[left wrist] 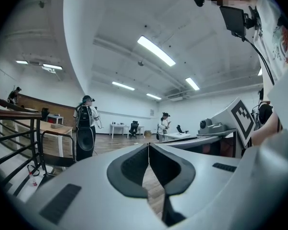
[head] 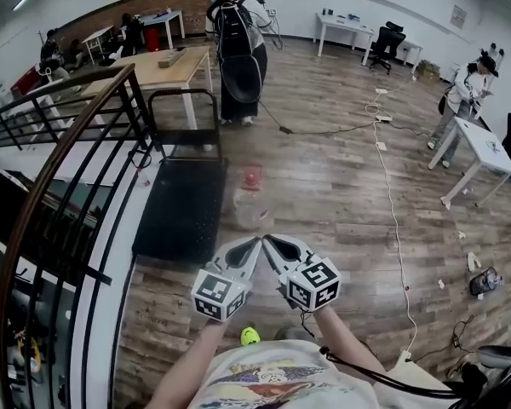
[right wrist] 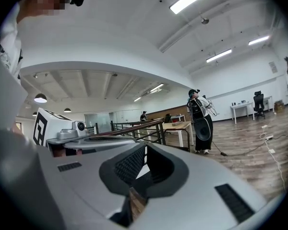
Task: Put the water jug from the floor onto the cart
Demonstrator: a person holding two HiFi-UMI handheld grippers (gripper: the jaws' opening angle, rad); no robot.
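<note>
The water jug [head: 250,201], clear with a red cap, lies on the wooden floor just right of the cart. The cart [head: 183,207] is a low black platform with a black tube handle [head: 184,97] at its far end. My left gripper [head: 255,244] and right gripper [head: 270,242] hover side by side a short way on the near side of the jug, tips almost touching each other. Both are shut with nothing between the pads. The left gripper [left wrist: 148,146] and right gripper [right wrist: 144,148] views look level across the room; the jug is hidden in both.
A black stair railing [head: 64,143] runs along the left of the cart. A person in black [head: 238,49] stands beyond the cart by a wooden table [head: 166,68]. Another person [head: 467,88] stands by a white table [head: 485,152] at right. A cable [head: 390,194] crosses the floor.
</note>
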